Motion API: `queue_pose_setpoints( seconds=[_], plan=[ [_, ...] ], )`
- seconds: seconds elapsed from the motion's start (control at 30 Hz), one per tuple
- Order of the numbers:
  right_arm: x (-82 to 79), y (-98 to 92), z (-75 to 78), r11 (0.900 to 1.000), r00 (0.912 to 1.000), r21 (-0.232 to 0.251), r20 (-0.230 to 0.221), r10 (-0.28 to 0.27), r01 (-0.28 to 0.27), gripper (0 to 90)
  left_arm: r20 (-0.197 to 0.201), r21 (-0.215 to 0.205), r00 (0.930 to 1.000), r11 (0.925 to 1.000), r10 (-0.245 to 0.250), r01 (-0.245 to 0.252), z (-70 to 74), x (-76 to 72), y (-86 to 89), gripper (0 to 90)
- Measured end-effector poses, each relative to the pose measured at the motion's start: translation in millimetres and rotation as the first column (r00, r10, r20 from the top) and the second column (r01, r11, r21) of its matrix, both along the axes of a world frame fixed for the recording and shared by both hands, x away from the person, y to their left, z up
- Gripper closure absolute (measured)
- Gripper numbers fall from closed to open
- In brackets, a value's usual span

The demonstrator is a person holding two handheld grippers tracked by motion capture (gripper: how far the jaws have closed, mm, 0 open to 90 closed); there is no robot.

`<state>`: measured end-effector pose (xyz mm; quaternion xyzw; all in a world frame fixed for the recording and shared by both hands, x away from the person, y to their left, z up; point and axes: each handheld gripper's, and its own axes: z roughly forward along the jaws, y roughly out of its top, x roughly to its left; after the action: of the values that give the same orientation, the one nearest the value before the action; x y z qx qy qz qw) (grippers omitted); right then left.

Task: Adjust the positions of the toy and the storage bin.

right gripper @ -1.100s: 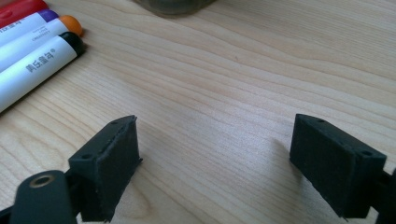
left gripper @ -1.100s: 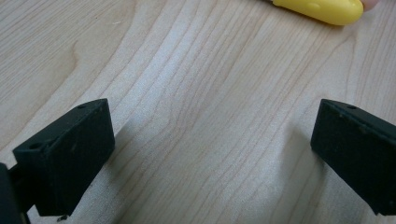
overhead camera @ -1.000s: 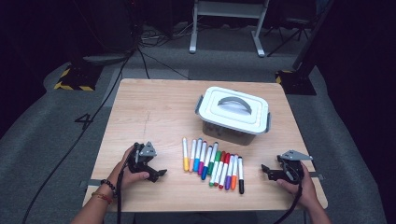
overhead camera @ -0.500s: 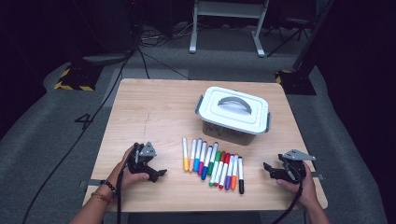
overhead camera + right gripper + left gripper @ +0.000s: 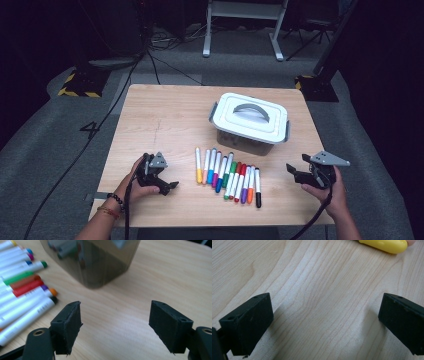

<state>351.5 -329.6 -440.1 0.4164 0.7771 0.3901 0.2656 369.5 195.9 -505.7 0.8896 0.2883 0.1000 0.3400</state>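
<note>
A row of several coloured markers (image 5: 227,175) lies side by side on the wooden table (image 5: 165,120). Behind them stands a box (image 5: 248,122) with a white lid and grey handle. My left gripper (image 5: 169,186) rests on the table left of the markers. In the left gripper view it (image 5: 324,322) is open over bare wood, with a yellow marker end (image 5: 387,245) ahead. My right gripper (image 5: 296,173) hangs right of the markers, pointing left. It (image 5: 115,325) is open; its jaws have just been closing a little with nothing between them. The markers (image 5: 22,297) and dark box wall (image 5: 92,262) lie ahead.
The table stands on a grey floor with cables and a stand base (image 5: 240,30) behind it. A black and yellow striped foot (image 5: 77,89) sits at the far left. Bare wood lies left of the box and along the front edge.
The right hand has lifted its gripper a little off the table. The left gripper, the markers and the box have not moved.
</note>
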Motion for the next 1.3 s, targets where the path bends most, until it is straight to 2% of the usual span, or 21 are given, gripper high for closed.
queue_pose_setpoints(
  seconds=[0.03,0.1,0.17,0.23,0.33,0.37,0.43,0.47,0.57,0.7,0.87,1.03,1.13,1.23,1.27,1.3],
  plan=[
    [0.0,0.0,0.0,1.0,1.0,0.0,0.0,0.0,0.0,26.2,0.0,0.0,1.0,1.0,0.0,0.0,0.0,0.0,0.0,0.1],
    [2.5,3.1,14.8,1.0,0.9989,-0.018,0.046,0.009,-0.008,27.1,0.0,0.0,1.0,1.0,0.0,0.0,0.0,0.0,0.0,0.1],
    [7.6,6.4,31.5,0.999,0.9964,0.005,0.075,0.041,-0.041,28.0,0.0,0.0,1.0,1.0,0.0,0.0,0.0,0.0,0.0,0.1],
    [14.4,11.3,49.3,0.998,0.9923,-0.003,0.104,0.067,-0.067,29.7,0.0,0.0,1.0,1.0,0.0,0.0,0.0,0.0,0.0,0.1],
    [28.1,21.3,74.3,0.991,0.9864,0.004,0.096,0.134,-0.135,31.7,0.0,0.0,1.0,1.0,0.0,0.0,0.0,0.0,0.0,0.1],
    [39.6,31.4,86.4,0.987,0.9833,-0.011,0.086,0.161,-0.16,33.0,0.0,0.0,1.0,1.0,0.0,0.0,0.0,0.0,0.0,0.1],
    [44.3,35.5,89.7,0.986,0.9818,-0.023,0.088,0.168,-0.167,33.6,0.0,0.0,1.0,1.0,0.0,0.0,0.0,0.0,0.0,0.1],
    [53.4,42.0,93.4,0.985,0.9812,-0.039,0.085,0.173,-0.171,34.6,0.0,0.0,1.0,1.0,0.0,0.0,0.0,0.0,0.0,0.1],
    [77.1,55.4,98.7,0.984,0.9817,-0.031,0.064,0.179,-0.178,36.0,0.0,0.0,1.0,1.0,0.0,0.0,0.0,0.0,0.0,0.1],
    [105.0,74.2,101.5,0.982,0.9832,-0.072,0.037,0.179,-0.176,37.2,0.0,0.0,1.0,1.0,0.0,0.0,0.0,0.0,0.0,0.1],
    [131.2,88.3,96.5,0.979,0.9803,-0.044,-0.02,0.196,-0.197,35.6,0.0,0.0,1.0,1.0,0.0,0.0,0.0,0.0,0.0,0.1],
    [150.5,105.1,95.4,0.975,0.9786,-0.082,-0.042,0.202,-0.204,32.8,0.0,0.0,1.0,1.0,0.0,0.0,0.0,0.0,0.0,0.1],
    [160.1,122.5,96.8,0.967,0.9727,-0.107,-0.056,0.225,-0.23,32.8,0.0,0.0,1.0,1.0,0.0,0.0,0.0,0.0,0.0,0.1],
    [163.6,131.0,96.5,0.965,0.9722,-0.124,-0.056,0.227,-0.233,34.6,0.0,0.0,1.0,1.0,0.0,0.0,0.0,0.0,0.0,0.1],
    [168.4,137.7,93.8,0.963,0.9736,-0.152,-0.077,0.215,-0.225,34.3,0.0,0.0,1.0,1.0,0.001,-0.001,0.0,-0.1,0.0,0.1],
    [168.4,137.7,93.8,0.963,0.9736,-0.152,-0.077,0.215,-0.225,34.3,0.0,0.0,1.0,1.0,0.001,-0.001,0.0,-0.2,0.0,0.1]
  ],
)
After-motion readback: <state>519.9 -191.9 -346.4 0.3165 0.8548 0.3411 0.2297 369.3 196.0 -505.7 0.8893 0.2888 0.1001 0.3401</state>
